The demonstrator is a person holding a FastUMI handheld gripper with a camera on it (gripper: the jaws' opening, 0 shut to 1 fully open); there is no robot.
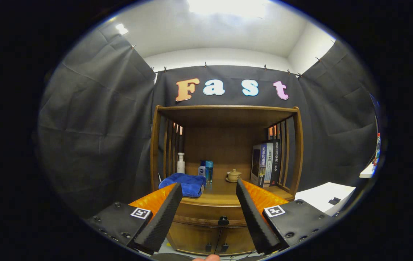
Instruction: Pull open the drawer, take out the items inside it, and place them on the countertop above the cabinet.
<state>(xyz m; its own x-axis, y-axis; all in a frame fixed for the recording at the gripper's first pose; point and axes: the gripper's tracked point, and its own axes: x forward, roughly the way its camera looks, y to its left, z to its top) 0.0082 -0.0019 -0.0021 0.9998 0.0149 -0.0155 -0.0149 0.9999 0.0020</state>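
Drawer (211,214) is closed; its front sits flush under the desk (221,194) of the wooden cabinet, with a dark round knob (223,220) in the middle of it. Nothing of the task looks done yet: the drawer is not pulled, and what is inside is hidden. Opening it, taking the items out and putting them on the desk are all left.

The tool (209,188) is spread wide and holds nothing. Its two fingers stand apart, near to the camera, and the knob lies between them and beyond them, a little lower, not touched.

On the desk there is already a blue cloth (184,184) at the left, a white pump bottle (181,163) far behind it, a small blue bottle (209,171) beside, a lidded cup (234,175) in the middle, and books (266,163) standing at the right. In my judgement the free part in the middle front is where items can go; the cloth and the cup narrow it. Below the drawer are two cabinet doors (210,239).
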